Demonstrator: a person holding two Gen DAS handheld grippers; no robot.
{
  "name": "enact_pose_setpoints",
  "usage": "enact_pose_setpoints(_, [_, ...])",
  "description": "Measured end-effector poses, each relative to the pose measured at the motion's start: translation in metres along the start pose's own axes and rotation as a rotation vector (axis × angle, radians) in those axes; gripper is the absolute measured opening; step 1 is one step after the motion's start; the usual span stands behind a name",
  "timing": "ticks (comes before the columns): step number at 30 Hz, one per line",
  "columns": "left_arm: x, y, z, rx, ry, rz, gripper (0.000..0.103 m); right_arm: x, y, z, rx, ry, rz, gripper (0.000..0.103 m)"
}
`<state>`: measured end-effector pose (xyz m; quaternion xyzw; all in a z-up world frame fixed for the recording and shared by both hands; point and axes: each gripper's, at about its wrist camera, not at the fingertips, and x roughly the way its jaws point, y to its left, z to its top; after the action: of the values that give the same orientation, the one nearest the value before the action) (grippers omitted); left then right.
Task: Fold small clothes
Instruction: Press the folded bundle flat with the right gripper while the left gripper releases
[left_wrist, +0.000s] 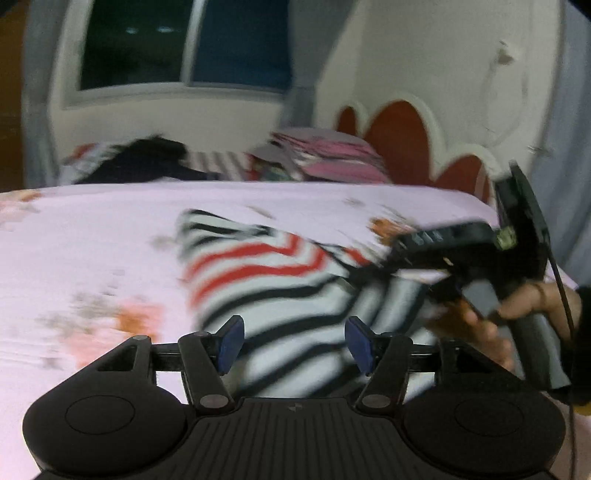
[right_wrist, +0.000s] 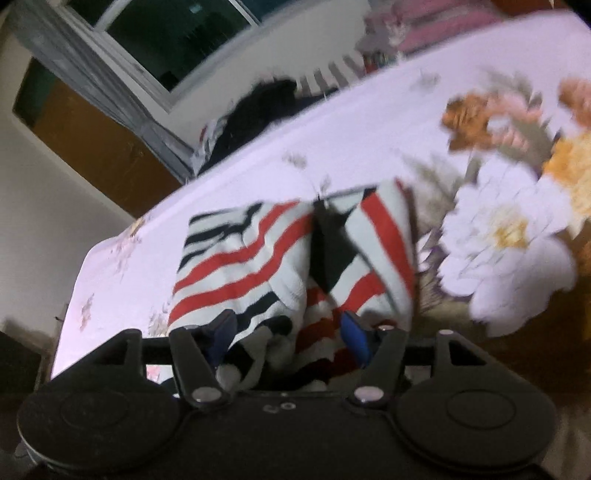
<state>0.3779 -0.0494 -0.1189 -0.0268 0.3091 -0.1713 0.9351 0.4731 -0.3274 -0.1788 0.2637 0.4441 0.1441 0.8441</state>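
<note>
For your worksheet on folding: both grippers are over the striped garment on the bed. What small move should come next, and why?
Probably draw both grippers back and look at the fold. The left gripper and right gripper both stand open, pads clear of the striped garment, which lies bunched, one flap over the other, on the floral bedsheet. Blur hides whether its edges line up.

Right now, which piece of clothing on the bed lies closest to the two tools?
The white garment with red and black stripes, lying right at both tools on the floral sheet. The dark garment sits far off by the window.

Both hand-held grippers (left_wrist: 293, 341) (right_wrist: 284, 338) open
</note>
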Motion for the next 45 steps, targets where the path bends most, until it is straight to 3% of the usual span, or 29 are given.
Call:
enact_pose_setpoints(3, [0.003,0.024,0.002,-0.049,0.005,0.056,0.06,0.018,-0.005,0.002,0.039,0.052,0.027,0.061])
enact_pose_setpoints(6, [0.011,0.044,0.001,-0.106,0.017,0.092,0.06,0.028,-0.001,0.002,0.014,0.055,0.006,0.05])
enact_pose_setpoints(8, [0.018,0.052,-0.001,-0.132,0.033,0.111,0.06,0.028,0.004,0.001,-0.009,0.042,0.007,0.034])
enact_pose_setpoints(11, [0.033,0.057,-0.002,-0.175,0.052,0.115,0.06,0.019,0.018,-0.003,-0.085,-0.006,-0.002,0.025])
enact_pose_setpoints(16, [0.051,0.049,0.002,-0.172,0.051,0.09,0.06,-0.016,0.048,-0.014,-0.257,-0.169,-0.058,0.023])
enact_pose_setpoints(21, [0.062,0.028,0.001,-0.142,0.072,0.025,0.06,-0.046,0.041,-0.03,-0.359,-0.262,-0.167,0.022])
enact_pose_setpoints(24, [0.07,0.017,-0.005,-0.135,0.103,-0.005,0.06,-0.035,0.008,-0.031,-0.263,-0.176,-0.175,0.023])
enact_pose_setpoints(27, [0.081,0.011,-0.011,-0.125,0.136,-0.01,0.06,-0.024,-0.007,-0.032,-0.202,-0.15,-0.177,0.028])
enact_pose_setpoints(34, [0.086,0.013,-0.013,-0.108,0.153,-0.013,0.067,-0.06,-0.013,-0.046,-0.142,-0.147,-0.129,0.038])
enact_pose_setpoints(39, [0.085,0.011,-0.016,-0.09,0.161,-0.017,0.067,-0.075,-0.017,-0.067,-0.116,-0.138,-0.142,0.034])
enact_pose_setpoints(41, [0.086,0.011,-0.018,-0.087,0.166,-0.017,0.067,-0.076,-0.019,-0.074,-0.112,-0.141,-0.156,0.026])
enact_pose_setpoints(45, [0.091,0.009,-0.022,-0.094,0.182,-0.02,0.07,-0.059,-0.022,-0.086,-0.158,-0.084,-0.25,0.022])
